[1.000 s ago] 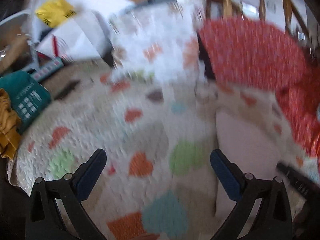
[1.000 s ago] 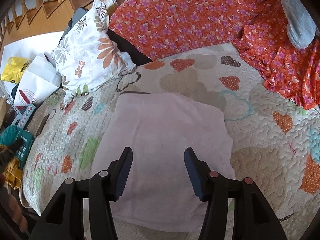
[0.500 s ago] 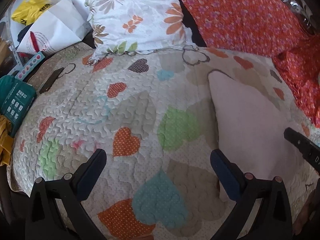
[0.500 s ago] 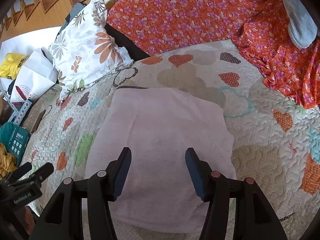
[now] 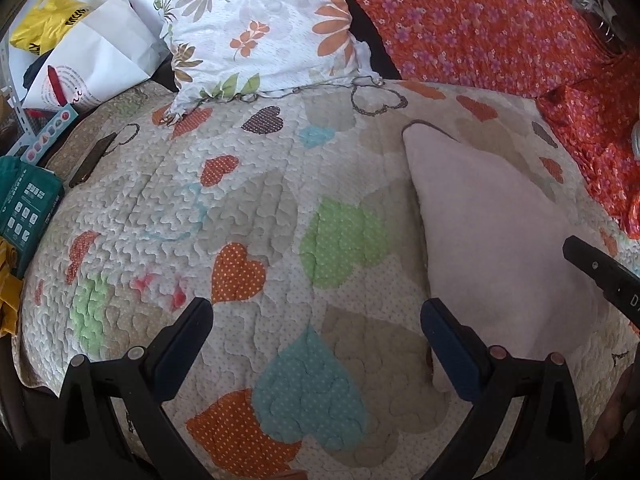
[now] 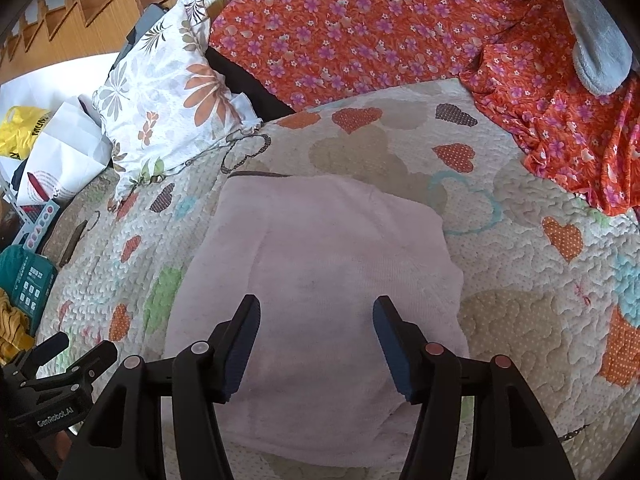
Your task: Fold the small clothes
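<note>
A pale pink folded garment (image 6: 320, 256) lies flat on the heart-patterned quilt (image 6: 520, 280). In the left wrist view the garment (image 5: 492, 240) is at the right. My right gripper (image 6: 316, 320) is open and empty, hovering over the garment's near half. My left gripper (image 5: 316, 320) is open and empty, over bare quilt (image 5: 240, 200) to the left of the garment. The left gripper also shows in the right wrist view (image 6: 60, 364) at the lower left, and the right gripper's finger (image 5: 600, 272) shows at the right edge of the left wrist view.
A floral pillow (image 5: 260, 28) lies at the quilt's far side. An orange flowered cloth (image 6: 360, 32) covers the back and right. A grey sock (image 6: 596, 40) rests on it. A white paper bag (image 5: 92, 60), a yellow bag (image 5: 44, 28) and a teal box (image 5: 24, 200) are at the left.
The left gripper swung down and settled; its view went from blurred to steady, pointing at the quilt. The right gripper eased slightly closer over the garment. Both stayed open.
</note>
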The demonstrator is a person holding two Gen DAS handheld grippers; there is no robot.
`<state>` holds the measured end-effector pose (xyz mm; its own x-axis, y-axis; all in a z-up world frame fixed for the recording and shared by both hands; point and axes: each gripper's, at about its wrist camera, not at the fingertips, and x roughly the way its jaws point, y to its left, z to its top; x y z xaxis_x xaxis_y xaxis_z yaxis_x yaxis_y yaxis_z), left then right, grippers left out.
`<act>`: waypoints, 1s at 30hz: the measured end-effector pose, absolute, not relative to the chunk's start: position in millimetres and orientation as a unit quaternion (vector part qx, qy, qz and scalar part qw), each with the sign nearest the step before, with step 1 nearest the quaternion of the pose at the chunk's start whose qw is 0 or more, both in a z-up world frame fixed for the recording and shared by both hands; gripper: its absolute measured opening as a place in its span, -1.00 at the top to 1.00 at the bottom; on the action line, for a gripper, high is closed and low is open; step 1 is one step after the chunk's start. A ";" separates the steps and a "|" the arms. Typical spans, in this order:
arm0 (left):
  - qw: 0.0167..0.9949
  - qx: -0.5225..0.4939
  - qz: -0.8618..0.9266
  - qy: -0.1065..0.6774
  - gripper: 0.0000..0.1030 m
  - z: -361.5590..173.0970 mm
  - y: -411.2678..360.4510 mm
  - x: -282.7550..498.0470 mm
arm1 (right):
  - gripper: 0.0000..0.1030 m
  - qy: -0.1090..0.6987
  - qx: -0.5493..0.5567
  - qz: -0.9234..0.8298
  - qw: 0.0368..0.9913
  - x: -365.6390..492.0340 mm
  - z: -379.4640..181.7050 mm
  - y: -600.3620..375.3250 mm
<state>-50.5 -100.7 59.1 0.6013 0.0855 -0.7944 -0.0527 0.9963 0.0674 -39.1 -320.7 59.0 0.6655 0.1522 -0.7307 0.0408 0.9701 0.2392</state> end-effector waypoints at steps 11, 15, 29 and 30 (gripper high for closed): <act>0.883 0.009 0.015 0.469 -1.00 50.0 -102.1 -46.0 | -0.25 0.405 0.116 0.021 0.907 -37.8 62.8 -327.9; 0.865 -0.015 -0.007 0.501 -1.00 35.8 -100.0 -31.5 | -0.39 0.413 0.139 -0.018 0.900 -26.7 68.6 -363.7; 0.842 -0.082 -0.017 0.533 -1.00 -11.9 -96.5 -9.4 | -0.40 0.491 0.326 0.002 0.808 7.9 8.5 -443.4; 0.843 -0.078 -0.017 0.532 -1.00 -13.8 -95.4 -9.5 | -0.40 0.491 0.335 0.005 0.804 8.1 7.1 -442.9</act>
<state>-9.5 -95.4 -13.8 0.4336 -0.1117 -0.8942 -0.0537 0.9873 -0.1493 8.1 -442.9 7.0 0.5171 0.3376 -0.7865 0.3208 0.7755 0.5438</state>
